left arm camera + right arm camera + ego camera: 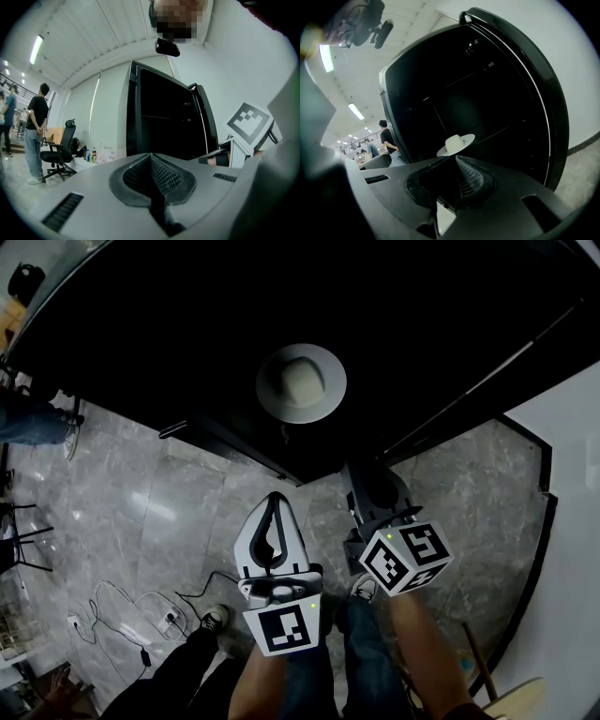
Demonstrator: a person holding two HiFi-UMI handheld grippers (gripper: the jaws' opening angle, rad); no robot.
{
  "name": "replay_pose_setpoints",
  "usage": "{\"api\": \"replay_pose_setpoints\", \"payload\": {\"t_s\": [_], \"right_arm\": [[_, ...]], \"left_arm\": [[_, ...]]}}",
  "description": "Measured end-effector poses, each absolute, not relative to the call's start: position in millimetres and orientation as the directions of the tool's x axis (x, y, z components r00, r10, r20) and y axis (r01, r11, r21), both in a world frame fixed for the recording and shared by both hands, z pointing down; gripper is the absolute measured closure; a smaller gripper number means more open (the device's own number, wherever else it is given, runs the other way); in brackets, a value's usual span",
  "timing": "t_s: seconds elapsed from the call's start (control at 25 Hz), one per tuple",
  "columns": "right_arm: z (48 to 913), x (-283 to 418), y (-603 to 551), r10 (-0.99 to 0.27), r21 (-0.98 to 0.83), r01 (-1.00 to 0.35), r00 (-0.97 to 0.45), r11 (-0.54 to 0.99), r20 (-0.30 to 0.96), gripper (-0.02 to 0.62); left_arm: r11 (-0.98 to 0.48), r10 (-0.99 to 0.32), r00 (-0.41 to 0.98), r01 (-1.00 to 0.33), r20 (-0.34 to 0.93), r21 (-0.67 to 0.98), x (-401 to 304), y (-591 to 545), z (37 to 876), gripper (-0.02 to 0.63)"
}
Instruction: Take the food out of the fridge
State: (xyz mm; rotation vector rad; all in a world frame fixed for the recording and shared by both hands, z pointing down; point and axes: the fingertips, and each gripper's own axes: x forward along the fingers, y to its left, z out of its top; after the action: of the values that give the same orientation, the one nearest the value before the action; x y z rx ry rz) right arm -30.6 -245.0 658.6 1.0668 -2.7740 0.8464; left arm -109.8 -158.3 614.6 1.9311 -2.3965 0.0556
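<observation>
Though dim, perhaps food [302, 378] on plate [268, 392].

A plate [331, 400] with food [302, 379] on it sits inside the fridge [169, 324]. In front of the fridge, the left tool [274, 507] is beside the right tool [366, 484], which is nearer the plate. Cables [131, 610] lie on the floor [169, 512] to the left.

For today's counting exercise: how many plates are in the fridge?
1: a plate with a pale lump on it, mid-fridge; the dark interior may hide more.
</observation>
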Motion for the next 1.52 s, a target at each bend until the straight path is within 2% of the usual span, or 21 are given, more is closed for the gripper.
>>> {"api": "replay_pose_setpoints", "payload": {"t_s": [0.44, 0.68, 0.88, 1.2, 1.52], "right_arm": [[670.5, -46.5, -261.3, -0.58, -0.724, -0.514, -0.791, 0.46, 0.192, 0.531], [669.1, -52.4, -270.9, -0.577, -0.845, -0.39, -0.808, 0.367, 0.122, 0.499], [674.4, -52.6, -279.9, -0.586, -0.894, -0.345, -0.801, 0.287, 0.121, 0.485], [678.2, -60.8, -294.9, -0.617, -0.985, -0.117, -0.787, 0.127, 0.014, 0.466], [682.5, -68.2, -304.0, -0.616, -0.991, -0.089, -0.787, 0.103, 0.007, 0.465]], "left_arm": [[0.213, -0.974, -0.211, -0.977, 0.083, 0.009, -110.0, -154.4, 619.5, 0.592], [0.215, -0.974, -0.214, -0.977, 0.081, 0.008, -111.0, -152.4, 618.1, 0.592], [0.217, -0.973, -0.216, -0.976, 0.086, 0.008, -112.6, -150.3, 619.3, 0.593], [0.216, -0.973, -0.214, -0.976, 0.09, 0.008, -113.1, -149.9, 620.6, 0.592], [0.216, -0.973, -0.214, -0.976, 0.09, 0.008, -115.9, -151.1, 621.2, 0.593]]}}
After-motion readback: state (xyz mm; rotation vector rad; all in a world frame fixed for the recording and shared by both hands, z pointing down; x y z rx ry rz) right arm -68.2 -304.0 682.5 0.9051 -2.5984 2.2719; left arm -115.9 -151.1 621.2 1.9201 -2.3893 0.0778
